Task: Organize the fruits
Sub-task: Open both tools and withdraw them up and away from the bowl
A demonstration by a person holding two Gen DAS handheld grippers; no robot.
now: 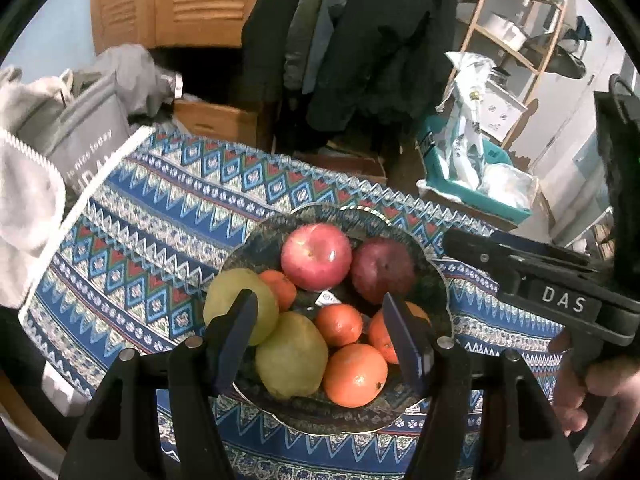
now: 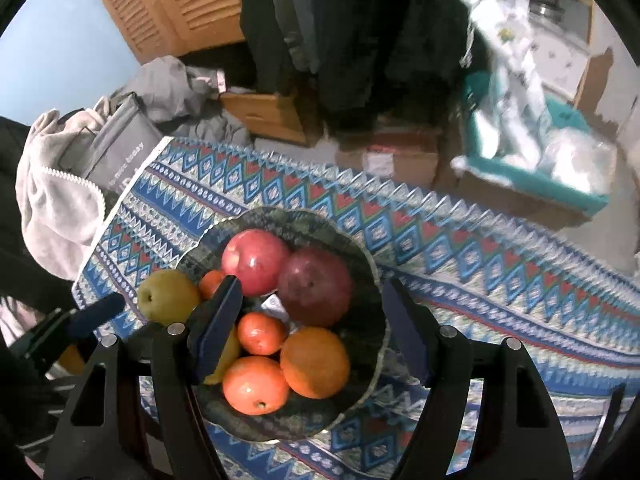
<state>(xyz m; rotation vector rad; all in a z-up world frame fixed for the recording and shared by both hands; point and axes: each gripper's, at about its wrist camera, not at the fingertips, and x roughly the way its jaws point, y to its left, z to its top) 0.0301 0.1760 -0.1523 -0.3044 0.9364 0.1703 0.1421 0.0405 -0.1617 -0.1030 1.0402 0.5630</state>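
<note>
A dark patterned bowl (image 1: 340, 209) (image 2: 370, 320) sits on a blue patterned cloth (image 1: 160, 220) (image 2: 480, 280). It holds a pink-red apple (image 1: 316, 254) (image 2: 256, 260), a dark red apple (image 1: 382, 270) (image 2: 316, 286), two green pears (image 1: 236, 280) (image 1: 292, 356) and several oranges (image 1: 354, 374) (image 2: 314, 362). My left gripper (image 1: 320, 332) hovers over the bowl, open, with nothing between its fingers. My right gripper (image 2: 312, 328) also hangs open above the fruit, holding nothing. One pear (image 2: 168, 296) lies at the bowl's left rim. The right gripper (image 1: 540, 292) and the hand on it show in the left wrist view.
A grey tote bag (image 1: 88, 136) and a pale fleece (image 1: 24, 192) lie past the cloth's left edge. A teal box of plastic bags (image 1: 472, 176) and cardboard boxes (image 2: 272, 114) stand beyond the far edge. Dark coats (image 1: 360, 40) hang behind. Bare cloth lies right of the bowl.
</note>
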